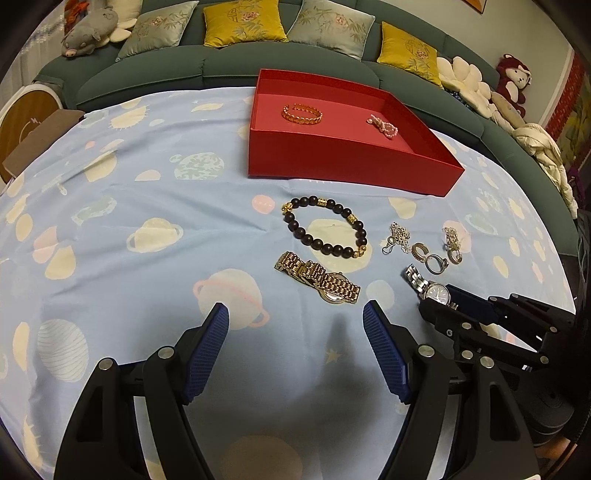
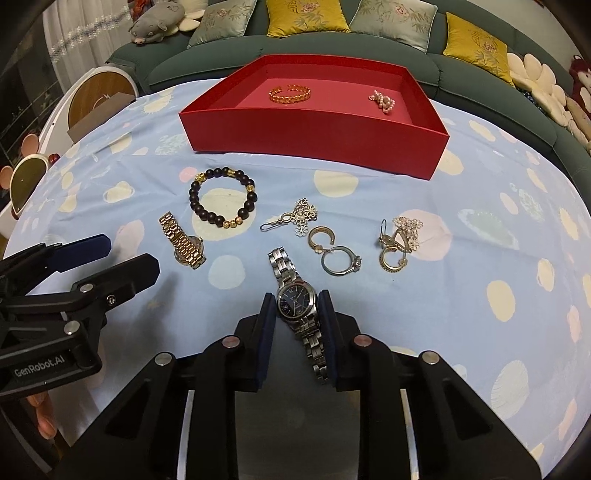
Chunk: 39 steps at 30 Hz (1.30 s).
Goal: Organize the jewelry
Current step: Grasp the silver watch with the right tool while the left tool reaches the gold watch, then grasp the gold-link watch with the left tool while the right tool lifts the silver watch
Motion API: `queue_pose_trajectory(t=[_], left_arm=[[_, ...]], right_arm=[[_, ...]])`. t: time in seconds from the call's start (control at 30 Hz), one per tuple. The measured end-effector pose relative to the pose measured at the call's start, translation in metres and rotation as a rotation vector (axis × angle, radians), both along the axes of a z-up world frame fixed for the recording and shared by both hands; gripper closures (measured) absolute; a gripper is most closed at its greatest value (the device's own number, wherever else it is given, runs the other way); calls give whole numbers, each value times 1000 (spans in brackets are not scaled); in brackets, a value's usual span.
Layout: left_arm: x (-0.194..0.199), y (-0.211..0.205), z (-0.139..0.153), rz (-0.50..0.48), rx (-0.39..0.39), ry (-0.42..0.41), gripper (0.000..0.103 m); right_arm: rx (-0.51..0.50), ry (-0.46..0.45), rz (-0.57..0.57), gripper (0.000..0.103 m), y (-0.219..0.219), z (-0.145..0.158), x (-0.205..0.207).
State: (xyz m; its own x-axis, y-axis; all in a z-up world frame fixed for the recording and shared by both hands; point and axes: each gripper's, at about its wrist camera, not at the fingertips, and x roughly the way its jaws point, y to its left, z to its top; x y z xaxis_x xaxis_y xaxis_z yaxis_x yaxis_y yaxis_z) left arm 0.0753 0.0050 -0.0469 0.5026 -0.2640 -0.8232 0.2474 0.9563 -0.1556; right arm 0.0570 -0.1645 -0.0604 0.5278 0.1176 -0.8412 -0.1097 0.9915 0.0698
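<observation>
A red box stands on the blue cloth and holds a gold bangle and a pink bead piece. In front of it lie a dark bead bracelet, a gold watch, a flower pendant, rings and earrings. My right gripper is shut on the silver watch at its dial. My left gripper is open and empty, just short of the gold watch.
A green sofa with yellow and grey cushions runs behind the table. Plush toys lie on it. A round white and wood object and a brown card stand at the left edge of the table.
</observation>
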Motion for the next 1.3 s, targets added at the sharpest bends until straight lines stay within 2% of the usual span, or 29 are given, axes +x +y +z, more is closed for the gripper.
queue_pose_trajectory(t=[0.17, 0.63, 0.87, 0.97, 1.07, 1.13, 1.17, 1.27, 1.3], left_arm=[[0, -4, -1, -7, -5, 1, 31], [13, -23, -13, -13, -12, 0, 31], [16, -34, -17, -21, 47, -62, 32], [11, -38, -19, -29, 104, -93, 41], [10, -36, -19, -38, 132, -105, 54], [11, -29, -17, -34, 113, -97, 73], [13, -24, -16, -30, 93, -88, 78], [15, -13, -13, -28, 30, -66, 83], [15, -11, -12, -29, 19, -63, 91]], right_arm=[[53, 20, -6, 80, -11, 0, -10], [40, 5, 2, 80, -11, 0, -28], [61, 12, -18, 80, -21, 1, -31], [72, 15, -28, 80, -25, 2, -32], [76, 15, -36, 80, -28, 3, -32], [80, 11, -41, 80, -29, 4, -33], [83, 8, -42, 80, -29, 5, -33], [86, -1, -46, 80, -30, 8, -33], [87, -3, -48, 80, -30, 9, -32]])
